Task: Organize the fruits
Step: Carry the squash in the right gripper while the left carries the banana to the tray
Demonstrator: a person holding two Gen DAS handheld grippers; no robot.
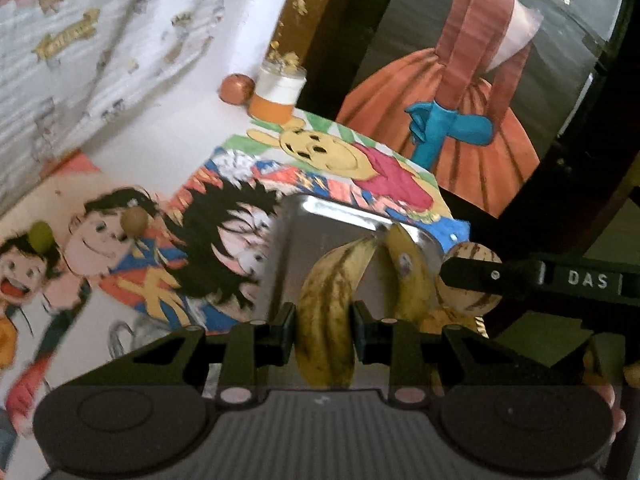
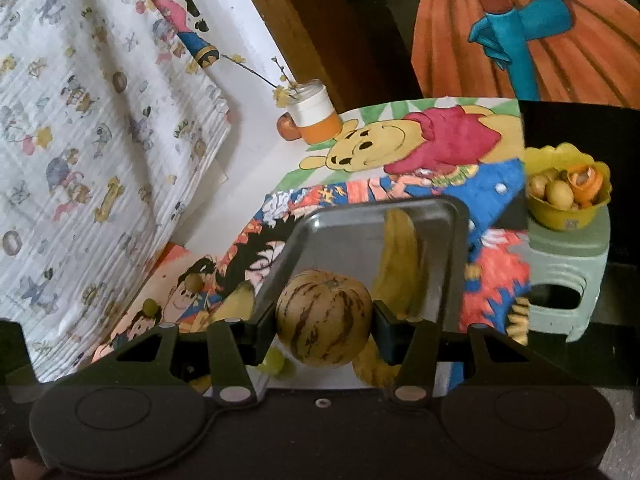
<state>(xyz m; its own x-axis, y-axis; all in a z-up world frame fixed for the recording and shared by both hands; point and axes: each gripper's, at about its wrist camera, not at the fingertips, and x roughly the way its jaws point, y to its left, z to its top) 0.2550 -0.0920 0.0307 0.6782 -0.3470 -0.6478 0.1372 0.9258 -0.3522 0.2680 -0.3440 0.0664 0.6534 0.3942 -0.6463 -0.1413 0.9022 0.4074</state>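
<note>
My left gripper [image 1: 323, 322] is shut on a spotted yellow banana [image 1: 326, 304] held over the near end of a steel tray [image 1: 320, 224]. A second banana [image 1: 408, 268] lies in the tray. My right gripper [image 2: 324, 326] is shut on a round striped melon [image 2: 324, 318] above the tray's near edge [image 2: 452, 240]; the melon also shows in the left wrist view [image 1: 472, 254]. The banana in the tray shows in the right wrist view [image 2: 400, 256]. Two small round fruits [image 1: 134, 221] [image 1: 40, 236] lie on the cartoon-printed table cover.
An orange-and-white jar [image 2: 314, 114] with twigs and a reddish fruit [image 2: 288, 127] stand at the far table edge. A yellow bowl [image 2: 568, 210] of small fruits and peel sits on a green stool [image 2: 568, 272] to the right. A patterned cloth hangs at left.
</note>
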